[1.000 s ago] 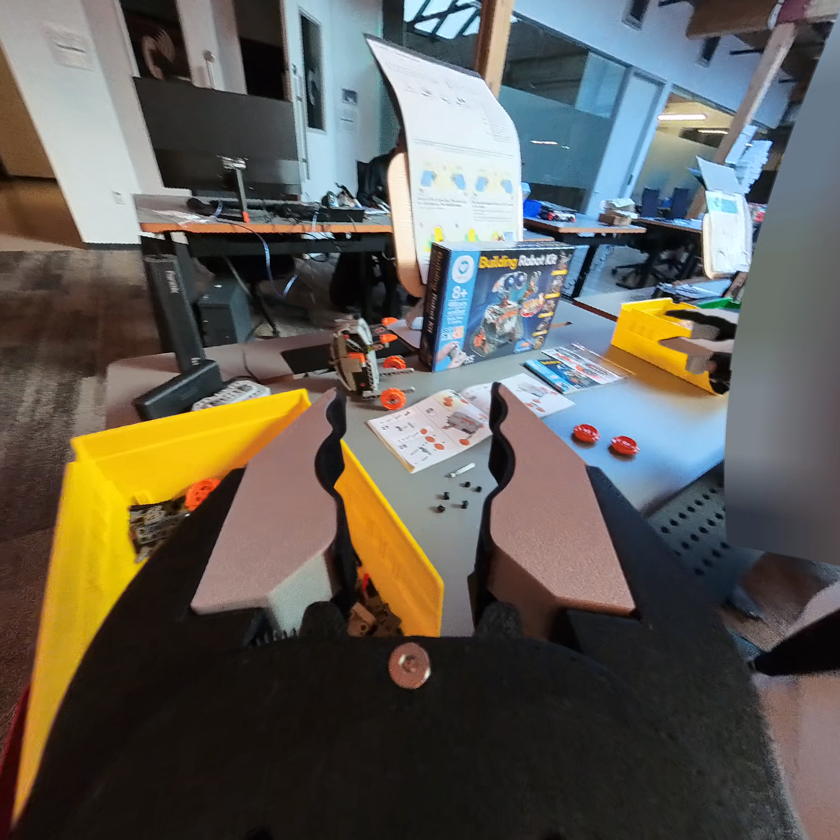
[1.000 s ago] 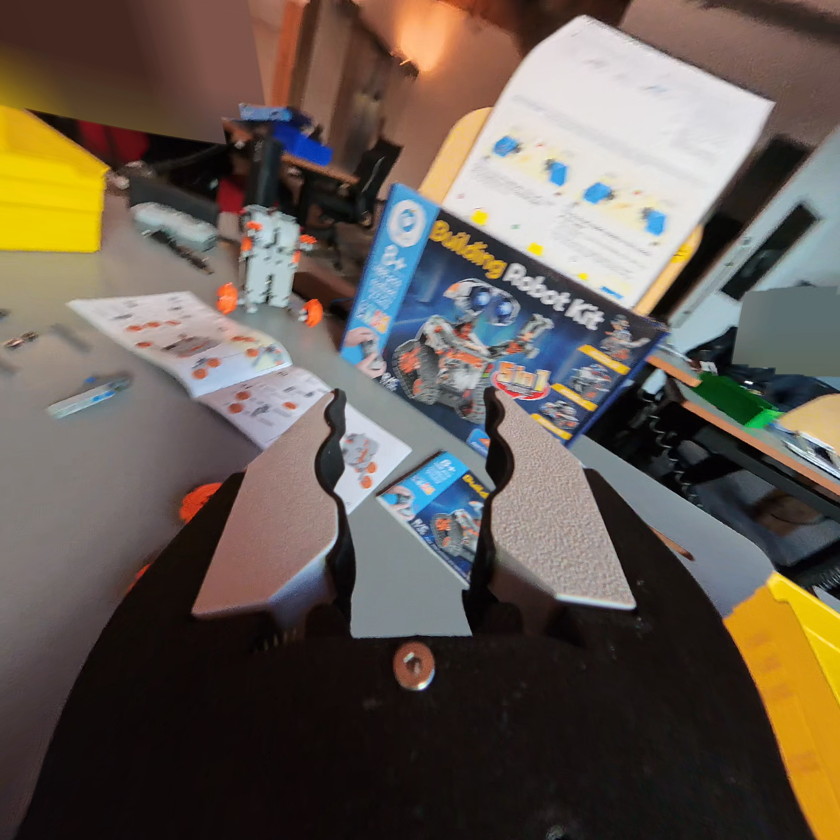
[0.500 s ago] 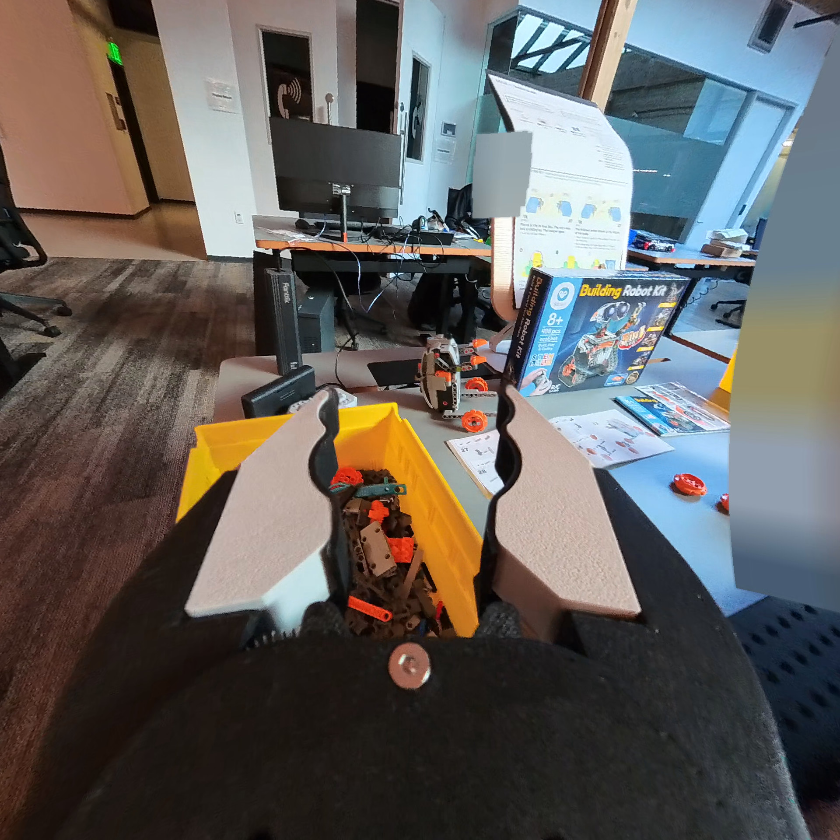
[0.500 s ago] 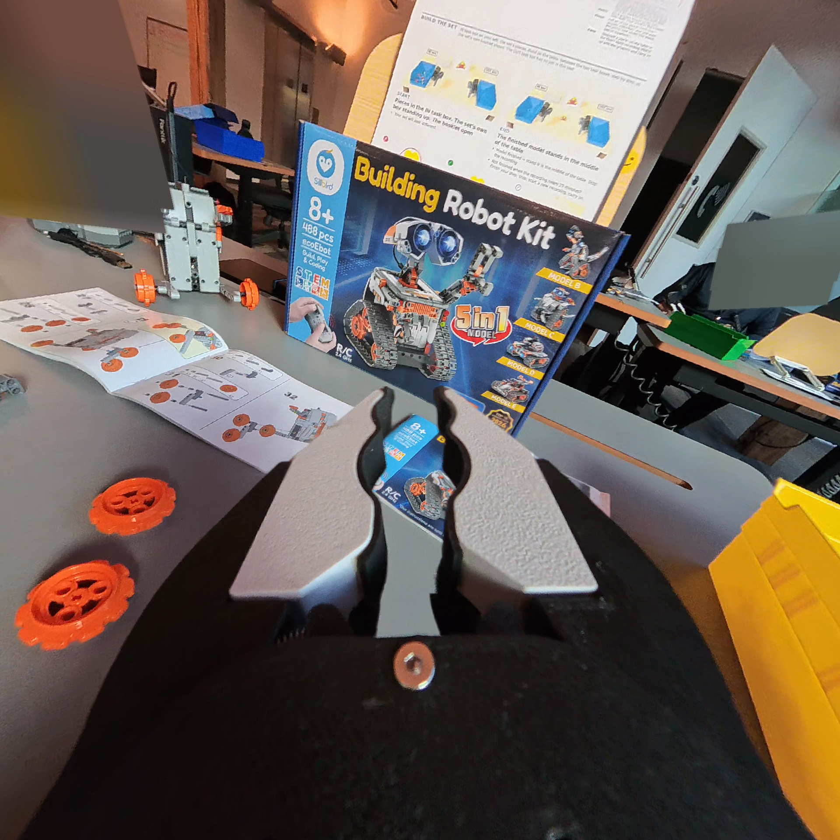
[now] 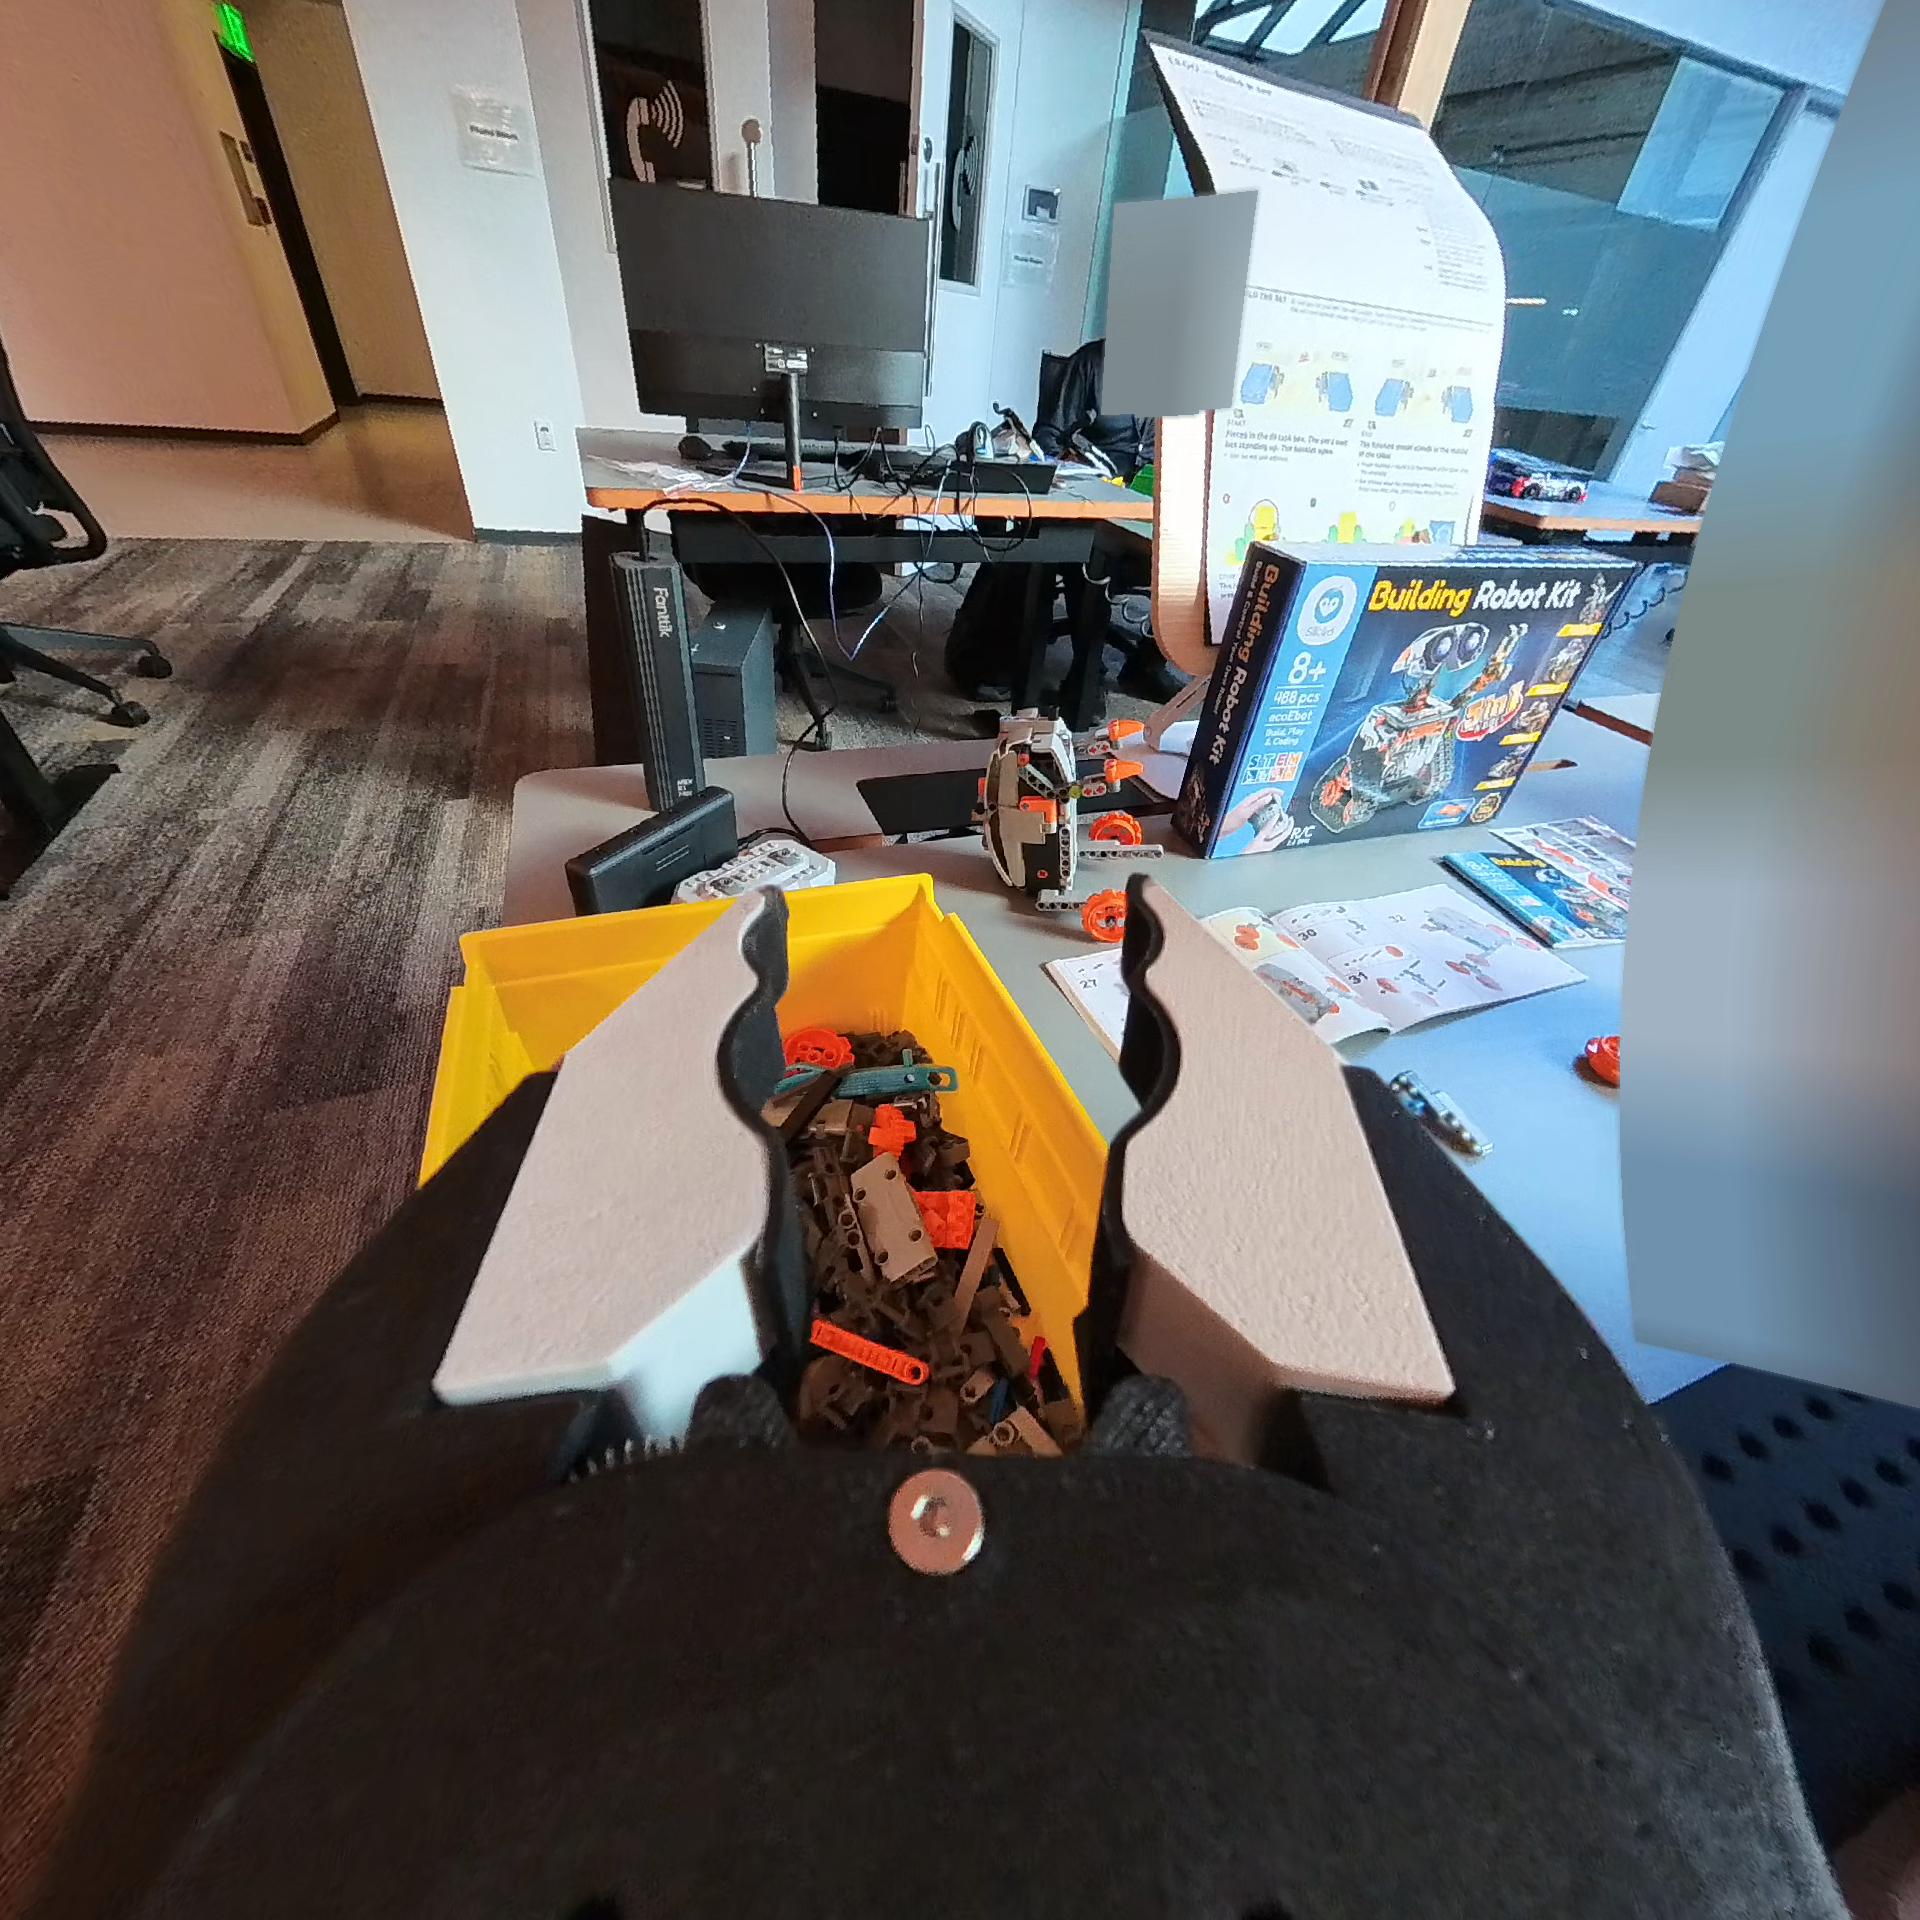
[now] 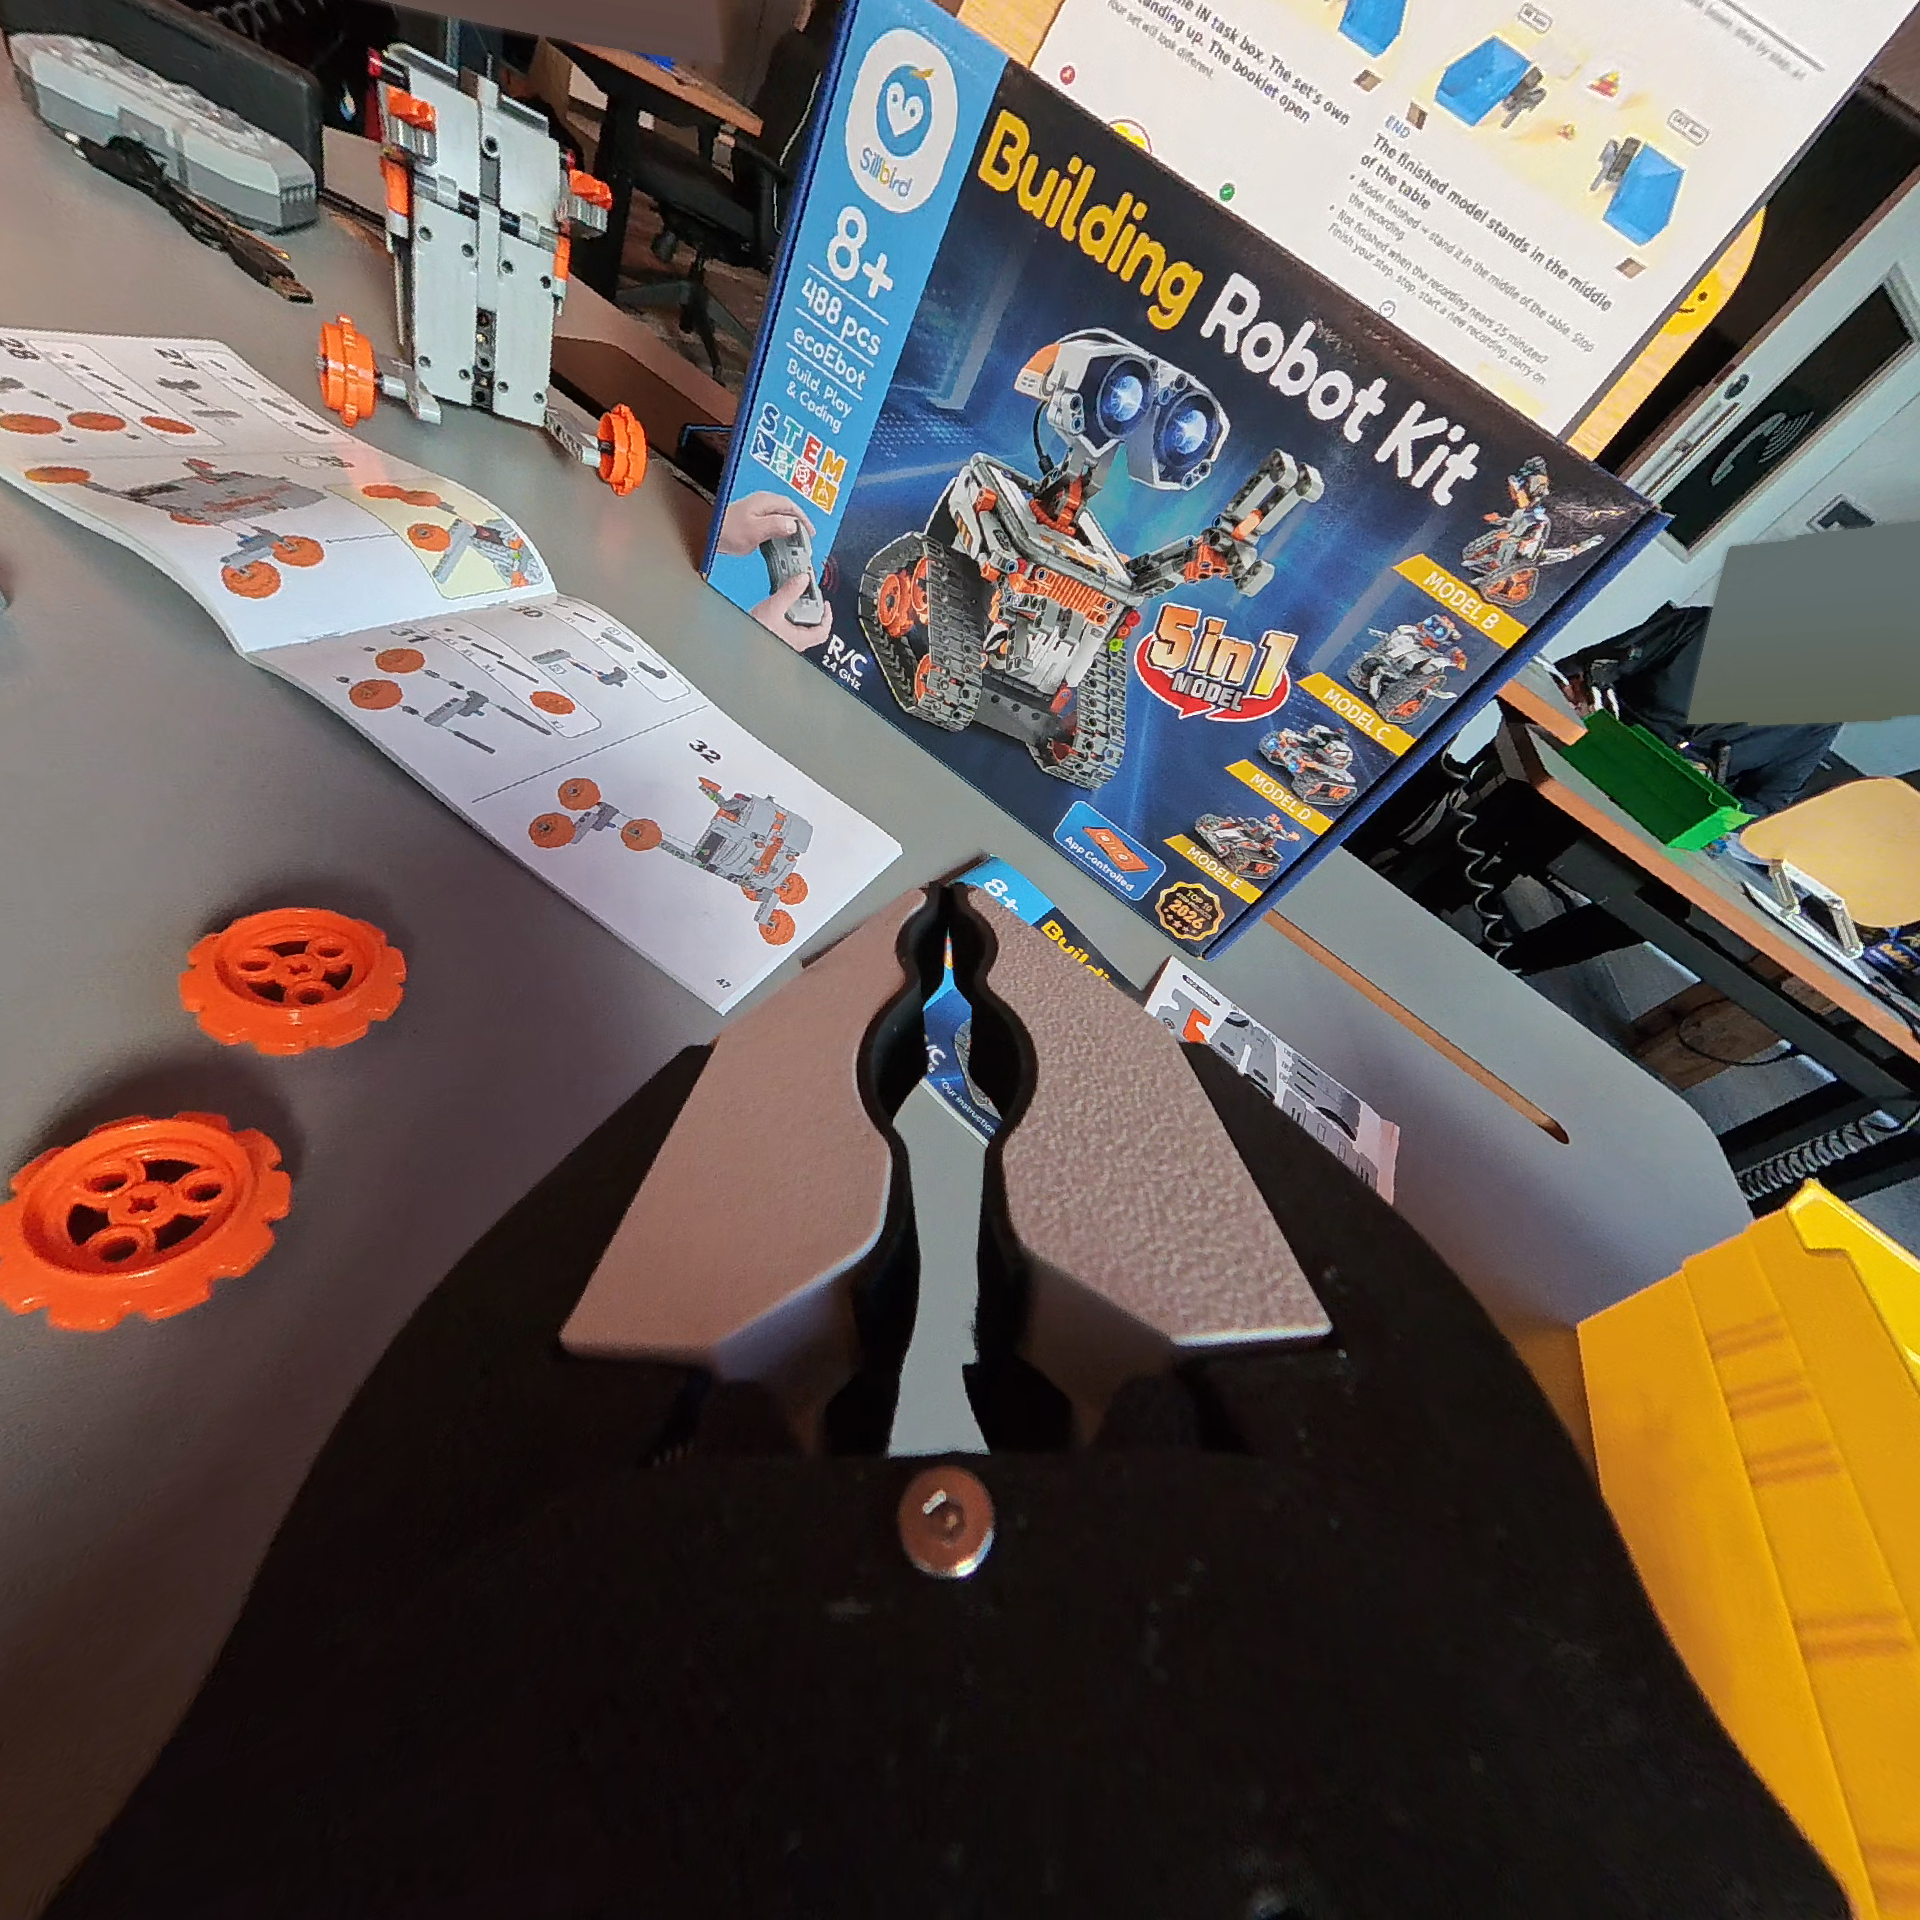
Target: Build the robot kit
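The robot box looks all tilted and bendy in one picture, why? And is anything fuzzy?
In the right wrist view the wide lens leans and curves the kit box, though it stays sharp; the yellow bin at the corner is soft. In the left wrist view the box stands nearly straight, the parts in the yellow bin are crisp, and the grey patches were added afterwards.

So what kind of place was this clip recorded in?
Most likely an open-plan office. A desk with a monitor and trailing cables stands behind the grey table, there is carpet on the floor, and glass partition walls at the back.
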